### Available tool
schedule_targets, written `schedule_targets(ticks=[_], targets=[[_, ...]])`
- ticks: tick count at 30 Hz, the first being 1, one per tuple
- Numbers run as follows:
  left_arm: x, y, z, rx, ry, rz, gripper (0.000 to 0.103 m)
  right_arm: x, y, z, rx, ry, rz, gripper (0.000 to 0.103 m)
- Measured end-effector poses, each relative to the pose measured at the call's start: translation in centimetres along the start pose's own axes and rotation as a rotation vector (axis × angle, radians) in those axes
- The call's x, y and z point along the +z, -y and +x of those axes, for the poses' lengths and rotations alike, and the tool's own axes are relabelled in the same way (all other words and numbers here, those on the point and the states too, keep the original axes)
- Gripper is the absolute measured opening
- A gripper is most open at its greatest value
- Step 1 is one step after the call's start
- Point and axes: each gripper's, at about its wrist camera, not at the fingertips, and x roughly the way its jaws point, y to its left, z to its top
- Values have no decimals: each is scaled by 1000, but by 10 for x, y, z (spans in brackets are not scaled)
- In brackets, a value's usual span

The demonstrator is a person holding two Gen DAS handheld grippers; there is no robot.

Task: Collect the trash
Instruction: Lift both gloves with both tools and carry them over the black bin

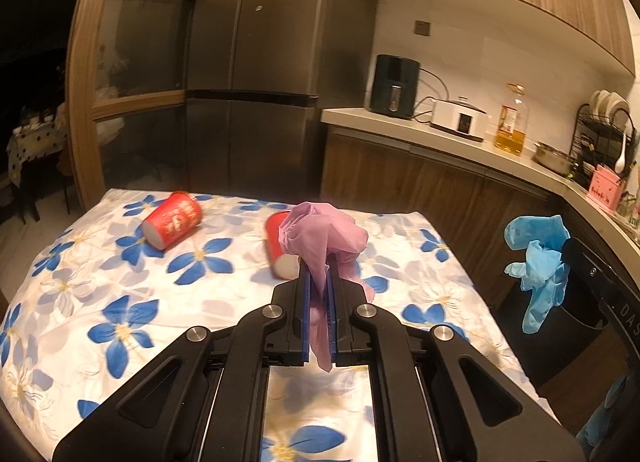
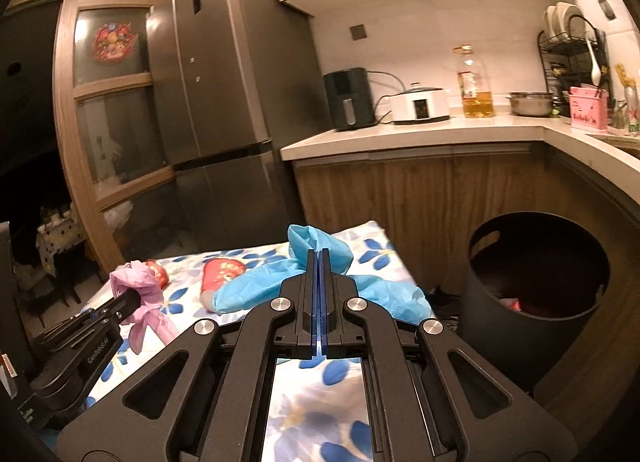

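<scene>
i clamp a pink glove [image 1: 320,238] in my left gripper [image 1: 319,274] and a blue glove [image 2: 320,250] in my right gripper [image 2: 319,258], both lifted clear of the table [image 1: 80,302], bound for the bin [image 2: 532,290]; two cups [image 1: 172,220] remain.

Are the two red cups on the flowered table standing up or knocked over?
Knocked over. Both red cups lie on their sides on the flowered cloth, white bases facing the camera.

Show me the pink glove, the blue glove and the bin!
Pink glove [image 1: 320,230], left wrist view, bunched top.
Blue glove [image 2: 256,286], right wrist view, flat left part.
Bin [image 2: 520,338], right wrist view, outer wall.
</scene>
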Motion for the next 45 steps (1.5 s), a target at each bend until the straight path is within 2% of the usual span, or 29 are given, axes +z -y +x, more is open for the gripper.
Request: schedule_targets(ticks=[12,28,36,40,45], targets=[[5,73,10,-98,4,101,6,9,46,-21,-95,45,43,1],[9,166,19,-250,1,198,6,23,123,-53,-266,126,92,1],[11,229,26,-373,15,252,6,29,167,-53,-350,140,130,1],[11,257,35,-434,6,267,6,30,188,-45,-363,127,156,1],[10,280,48,-477,0,292,6,31,205,-32,-371,109,173,1]])
